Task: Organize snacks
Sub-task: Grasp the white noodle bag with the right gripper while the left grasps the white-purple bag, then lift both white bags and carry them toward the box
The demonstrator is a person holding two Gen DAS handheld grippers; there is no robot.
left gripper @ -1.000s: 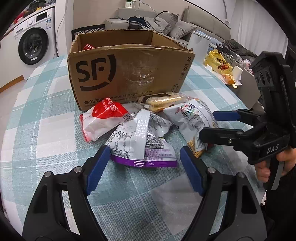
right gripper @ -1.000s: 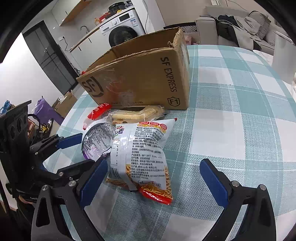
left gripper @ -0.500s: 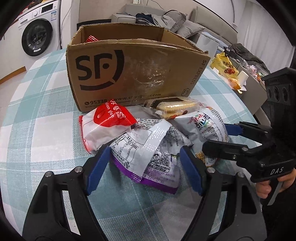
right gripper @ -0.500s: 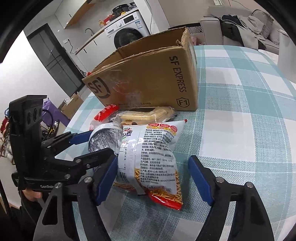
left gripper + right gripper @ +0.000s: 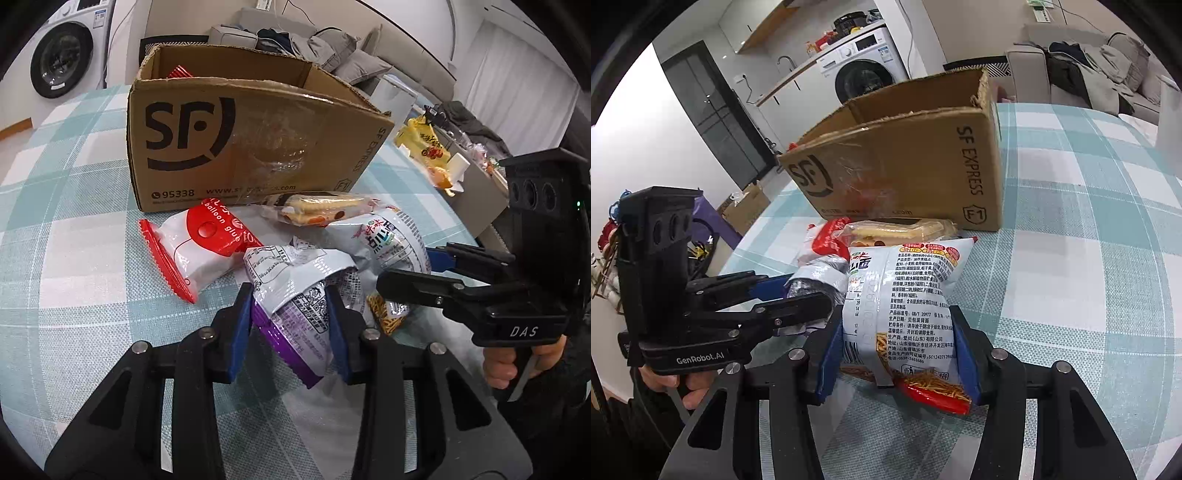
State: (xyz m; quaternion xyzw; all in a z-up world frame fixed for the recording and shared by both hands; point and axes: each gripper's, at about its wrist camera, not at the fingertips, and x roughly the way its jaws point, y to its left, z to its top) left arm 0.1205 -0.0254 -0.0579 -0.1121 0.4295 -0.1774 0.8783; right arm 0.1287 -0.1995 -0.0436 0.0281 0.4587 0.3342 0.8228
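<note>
Both tongs clamped on snack bags in front of the cardboard box.

The left gripper (image 5: pixel 291 325) has its blue pads pressed into the sides of the purple-and-silver snack bag (image 5: pixel 295 295), which bulges up between them and lies crumpled on the checked tablecloth (image 5: pixel 74 229). The right gripper (image 5: pixel 897 350) is closing on the noodle snack bag (image 5: pixel 905 295); its pads already touch both flanks, the red bottom seam poking out below the right pad. The two bags lie side by side and touch. Just behind them, nearer the SF Express box (image 5: pixel 236 147), rest a red-and-white balloon glue pouch (image 5: pixel 199 247) and a clear-wrapped sandwich biscuit pack (image 5: pixel 317 212). A red packet edge (image 5: pixel 180 71) shows inside the box.
</note>
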